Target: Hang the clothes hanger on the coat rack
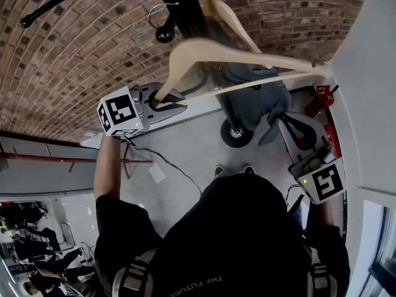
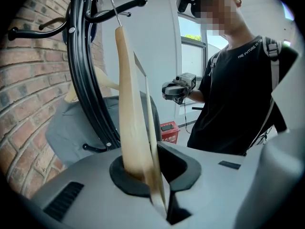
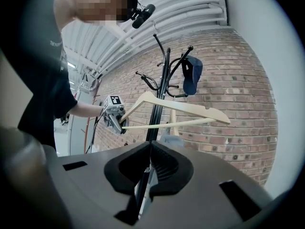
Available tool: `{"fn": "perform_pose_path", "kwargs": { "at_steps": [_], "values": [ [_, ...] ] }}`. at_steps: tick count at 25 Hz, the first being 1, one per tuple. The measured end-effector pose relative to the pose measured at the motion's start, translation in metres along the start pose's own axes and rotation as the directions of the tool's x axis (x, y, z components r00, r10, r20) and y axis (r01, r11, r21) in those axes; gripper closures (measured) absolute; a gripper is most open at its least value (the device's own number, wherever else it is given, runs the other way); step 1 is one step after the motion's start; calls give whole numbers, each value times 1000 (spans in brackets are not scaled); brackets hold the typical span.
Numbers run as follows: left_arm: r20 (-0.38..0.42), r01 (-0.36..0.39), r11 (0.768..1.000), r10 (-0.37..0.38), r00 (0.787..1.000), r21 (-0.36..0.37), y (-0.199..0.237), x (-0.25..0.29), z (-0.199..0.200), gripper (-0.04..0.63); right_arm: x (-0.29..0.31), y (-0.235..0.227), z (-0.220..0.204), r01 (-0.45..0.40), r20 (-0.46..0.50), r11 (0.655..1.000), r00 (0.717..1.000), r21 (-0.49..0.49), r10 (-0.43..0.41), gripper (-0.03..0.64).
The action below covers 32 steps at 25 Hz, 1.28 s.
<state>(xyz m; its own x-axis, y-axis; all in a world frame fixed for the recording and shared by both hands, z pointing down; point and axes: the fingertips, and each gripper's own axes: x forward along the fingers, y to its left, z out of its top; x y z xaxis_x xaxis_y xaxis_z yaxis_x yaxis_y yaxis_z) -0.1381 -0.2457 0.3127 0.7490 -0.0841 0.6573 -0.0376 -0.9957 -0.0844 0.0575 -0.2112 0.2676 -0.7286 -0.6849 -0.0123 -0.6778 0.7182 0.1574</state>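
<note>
Left claw point(image 1: 162, 100) pinches shoulder tip of pale, smooth, curved wooden hanger point(image 1: 213, 47).

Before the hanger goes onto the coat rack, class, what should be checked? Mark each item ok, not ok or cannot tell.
1. Grip: left gripper shut on the wooden hanger at its end: ok.
2. Spare hand: right gripper empty, away from the hanger: ok.
3. Is the hook over a rack arm: cannot tell.
4. Space: a bare arm free on the coat rack: ok.
5. Hanger clear of the grey garment: cannot tell.
</note>
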Motion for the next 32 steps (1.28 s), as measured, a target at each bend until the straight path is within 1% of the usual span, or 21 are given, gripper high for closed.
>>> {"fn": "perform_pose_path", "kwargs": {
  "at_steps": [3, 7, 11, 21, 25, 32],
  "values": [
    [-12, 5, 1000, -5, 1000, -8, 3, 1, -2, 551, -4, -2, -1, 9, 1, 1000, 1000, -1, -9, 595],
    [-47, 11, 1000, -11, 999, -8, 4, 6, -6, 550, -11, -6, -5, 22, -4, 1000, 1000, 2, -22, 595],
    [-80, 12, 1000, -14, 997, -24, 6, 10, -13, 551, -15, -10, -4, 28, 1, 1000, 1000, 1, -28, 595],
    [-84, 4, 996, -11, 996, -86, 8, 13, -24, 551, -20, -10, -6, 19, -4, 1000, 1000, 5, -19, 595],
    [-87, -15, 997, 8, 996, -81, 10, 14, -25, 550, -21, -10, -5, 13, -2, 1000, 1000, 4, -13, 595],
    [-105, -78, 996, 73, 992, -48, 16, 13, -28, 549, -23, -7, -4, 4, -7, 1000, 1000, 2, -4, 595]
  ]
}}
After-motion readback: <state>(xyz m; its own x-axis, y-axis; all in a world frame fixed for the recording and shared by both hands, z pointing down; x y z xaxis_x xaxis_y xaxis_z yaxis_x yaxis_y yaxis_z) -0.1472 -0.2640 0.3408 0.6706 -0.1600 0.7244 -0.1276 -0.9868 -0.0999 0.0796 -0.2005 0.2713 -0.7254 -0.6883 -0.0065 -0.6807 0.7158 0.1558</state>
